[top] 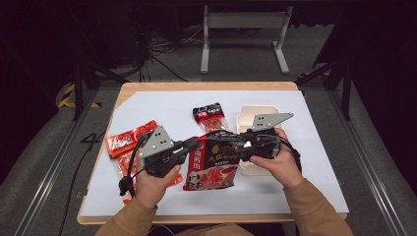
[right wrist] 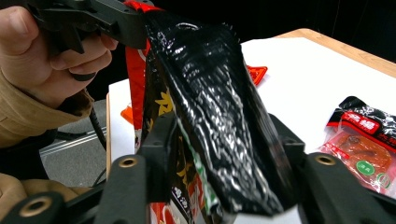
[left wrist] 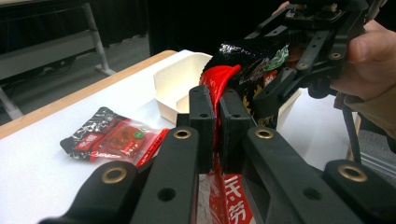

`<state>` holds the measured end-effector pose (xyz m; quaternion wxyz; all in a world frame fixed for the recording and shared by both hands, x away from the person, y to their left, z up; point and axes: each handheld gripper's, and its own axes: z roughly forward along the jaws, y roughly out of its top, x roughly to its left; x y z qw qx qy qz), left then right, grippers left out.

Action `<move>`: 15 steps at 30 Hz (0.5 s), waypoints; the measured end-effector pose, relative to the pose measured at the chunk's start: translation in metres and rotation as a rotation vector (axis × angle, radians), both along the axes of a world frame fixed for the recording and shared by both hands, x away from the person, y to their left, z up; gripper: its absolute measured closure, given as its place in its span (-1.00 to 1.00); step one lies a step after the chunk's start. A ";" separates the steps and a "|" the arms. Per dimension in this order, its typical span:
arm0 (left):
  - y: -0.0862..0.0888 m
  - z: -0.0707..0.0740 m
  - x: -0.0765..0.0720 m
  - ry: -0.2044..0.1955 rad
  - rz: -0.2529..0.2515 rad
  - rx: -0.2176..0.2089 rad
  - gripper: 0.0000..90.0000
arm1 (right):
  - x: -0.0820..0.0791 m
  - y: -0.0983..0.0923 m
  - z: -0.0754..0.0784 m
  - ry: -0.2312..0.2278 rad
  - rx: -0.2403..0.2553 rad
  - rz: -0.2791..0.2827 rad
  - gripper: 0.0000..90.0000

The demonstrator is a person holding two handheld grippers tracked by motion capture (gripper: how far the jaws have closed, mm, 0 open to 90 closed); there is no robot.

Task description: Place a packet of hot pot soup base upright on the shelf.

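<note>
A large red and black snack packet [top: 211, 164] hangs between my two grippers above the white mat. My left gripper [top: 194, 145] is shut on the packet's red edge [left wrist: 217, 79], its jaws close together in the left gripper view [left wrist: 217, 100]. From the right, my right gripper [top: 235, 142] takes the same packet at its top. In the right gripper view the glossy black side of the packet [right wrist: 210, 84] bulges between the jaws [right wrist: 224, 149] and touches both. The left gripper [right wrist: 126, 18] holds the far edge there.
A white rectangular container [top: 255, 110] stands behind my right hand. A small black and red packet [top: 210, 116] lies at mid table, and orange-red packets [top: 129, 137] lie at the left. The white mat [top: 162, 105] covers a wooden table [top: 196, 86].
</note>
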<state>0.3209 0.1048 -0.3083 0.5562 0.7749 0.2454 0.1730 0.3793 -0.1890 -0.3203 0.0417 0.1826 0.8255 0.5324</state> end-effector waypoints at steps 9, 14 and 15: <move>0.000 -0.002 0.002 0.004 -0.011 0.008 0.91 | -0.001 -0.002 0.003 0.024 -0.018 0.019 0.59; 0.004 -0.002 0.004 0.011 -0.005 0.002 0.89 | -0.001 0.001 0.010 -0.018 -0.072 0.038 0.68; 0.005 -0.002 0.004 0.006 -0.002 -0.001 0.88 | -0.002 0.003 0.014 -0.029 -0.084 0.041 0.70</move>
